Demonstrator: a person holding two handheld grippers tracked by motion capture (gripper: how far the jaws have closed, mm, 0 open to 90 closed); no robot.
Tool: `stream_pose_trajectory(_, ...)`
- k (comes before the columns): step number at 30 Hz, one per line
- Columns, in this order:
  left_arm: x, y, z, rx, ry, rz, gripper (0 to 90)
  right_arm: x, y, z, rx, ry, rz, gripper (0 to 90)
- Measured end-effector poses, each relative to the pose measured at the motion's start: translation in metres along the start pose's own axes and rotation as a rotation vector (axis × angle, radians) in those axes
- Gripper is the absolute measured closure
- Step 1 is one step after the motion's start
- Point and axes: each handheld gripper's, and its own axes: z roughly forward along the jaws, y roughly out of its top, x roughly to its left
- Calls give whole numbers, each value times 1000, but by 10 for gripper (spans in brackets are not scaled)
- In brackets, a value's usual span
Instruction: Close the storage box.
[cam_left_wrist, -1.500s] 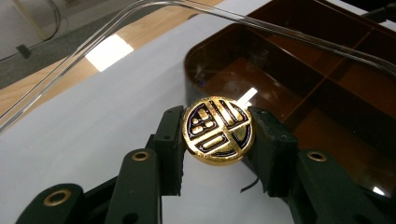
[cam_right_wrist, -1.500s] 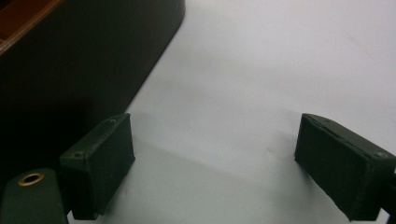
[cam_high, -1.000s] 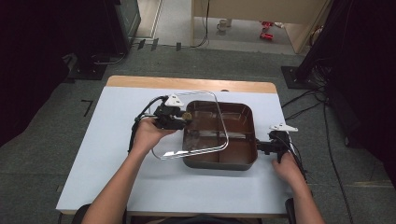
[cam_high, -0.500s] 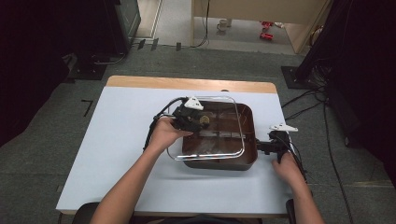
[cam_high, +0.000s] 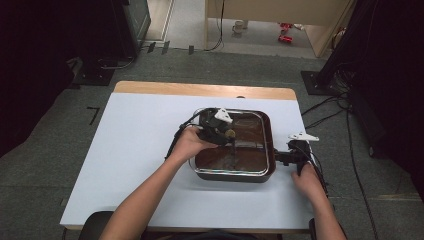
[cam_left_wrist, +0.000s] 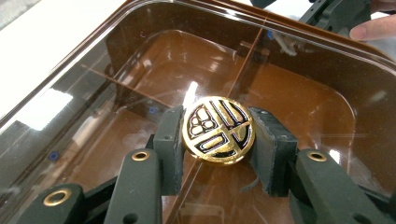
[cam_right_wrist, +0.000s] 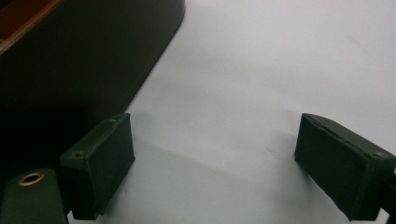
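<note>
- My left gripper (cam_left_wrist: 218, 144) has its jaws closed on the round gold knob (cam_left_wrist: 218, 129) at the middle of the clear lid (cam_left_wrist: 93, 93).
- The lid lies over the brown divided tray (cam_high: 267, 135), which sits on the white counter (cam_high: 135, 150), toward its right side.
- My right gripper (cam_right_wrist: 215, 163) has its jaws spread wide with nothing between them, low over bare counter just beside the tray's dark outer wall (cam_right_wrist: 70, 70).
- From above, my right hand (cam_high: 306, 180) rests at the tray's right edge.
</note>
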Motion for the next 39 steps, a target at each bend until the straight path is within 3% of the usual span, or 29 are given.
stream_pose_trajectory(9,-2,8,12,-9,0,17,591,0,0,0,-1,0,0,113)
stream_pose_trajectory(14,1,8,12,-33,-11,-6,591,0,0,0,-2,0,-2,113)
stream_pose_trajectory(19,0,8,17,-14,6,12,591,0,0,0,-1,0,0,113)
stream_pose_trajectory(25,-2,7,17,2,-16,-5,590,0,0,0,-1,0,-1,113)
stream_pose_trajectory(33,1,5,19,-11,-36,-23,578,0,0,0,-1,0,-1,113)
stream_pose_trajectory(39,3,4,18,-9,-43,-44,498,0,0,0,-1,0,-1,113)
